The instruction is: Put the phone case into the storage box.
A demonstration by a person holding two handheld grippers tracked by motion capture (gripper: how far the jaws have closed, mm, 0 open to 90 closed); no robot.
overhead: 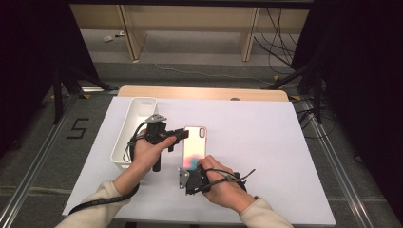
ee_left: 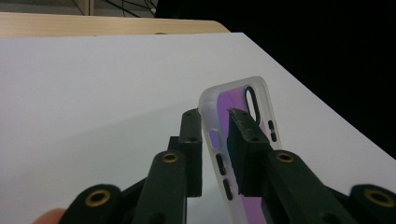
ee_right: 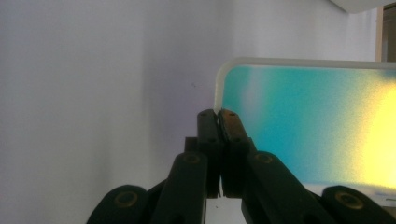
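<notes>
A phone case (overhead: 195,145) lies near the middle of the white surface (overhead: 266,142), its long side running away from the person, its camera cutout at the far end. Both grippers have hold of it.

The left gripper (overhead: 178,135) comes in from the left at the case's far left edge. In the left gripper view its fingers (ee_left: 194,140) straddle the clear rim of the case (ee_left: 233,140) — one outside the wall, one inside on the purple back, beside the button slots. The fingers are drawn in close on that wall; whether the outer one presses on it cannot quite be told.

The right gripper (overhead: 196,167) sits at the near end of the case, held in the person's right hand (overhead: 225,187). In the right gripper view its fingers (ee_right: 208,135) are pinched together on the case's corner rim (ee_right: 218,88), with the blue-to-yellow panel of the case spreading out to the right.

A white tray (overhead: 134,128) stands on the surface just left of the left hand (overhead: 145,154), apart from the case.
</notes>
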